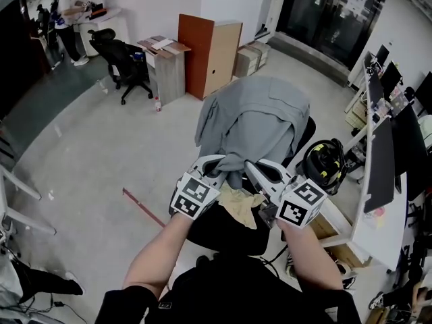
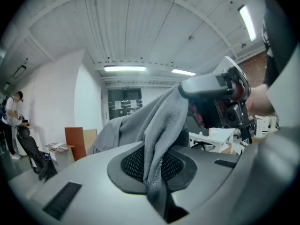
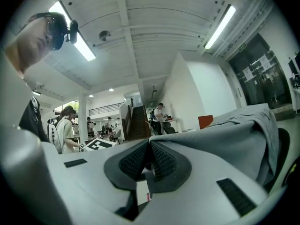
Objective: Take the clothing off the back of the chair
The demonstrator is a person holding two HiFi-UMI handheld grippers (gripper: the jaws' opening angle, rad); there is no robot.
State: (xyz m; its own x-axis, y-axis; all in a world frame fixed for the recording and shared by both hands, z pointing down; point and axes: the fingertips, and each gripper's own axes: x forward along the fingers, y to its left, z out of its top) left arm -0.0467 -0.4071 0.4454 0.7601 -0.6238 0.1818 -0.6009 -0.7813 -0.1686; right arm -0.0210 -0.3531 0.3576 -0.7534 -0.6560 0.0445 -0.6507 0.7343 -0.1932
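Note:
A grey garment (image 1: 253, 117) hangs over the back of a black chair (image 1: 305, 135). In the head view both grippers meet at its bunched near edge. My left gripper (image 1: 226, 170) is shut on a fold of the garment (image 2: 159, 121), which runs up between its pads (image 2: 136, 163). My right gripper (image 1: 248, 167) is shut too, and the garment (image 3: 225, 135) stretches away to the right from its closed tips (image 3: 149, 161). The right gripper (image 2: 220, 102) shows close by in the left gripper view. A tan cloth (image 1: 241, 204) lies under the garment's edge, above the seat (image 1: 223, 229).
A black and yellow helmet-like object (image 1: 325, 162) sits right of the chair, beside a long desk (image 1: 374, 201) with monitors. A wooden cabinet (image 1: 209, 52) and another black office chair (image 1: 125, 59) stand farther back. A person (image 1: 67, 15) stands at the far left. A red strip (image 1: 143, 209) lies on the floor.

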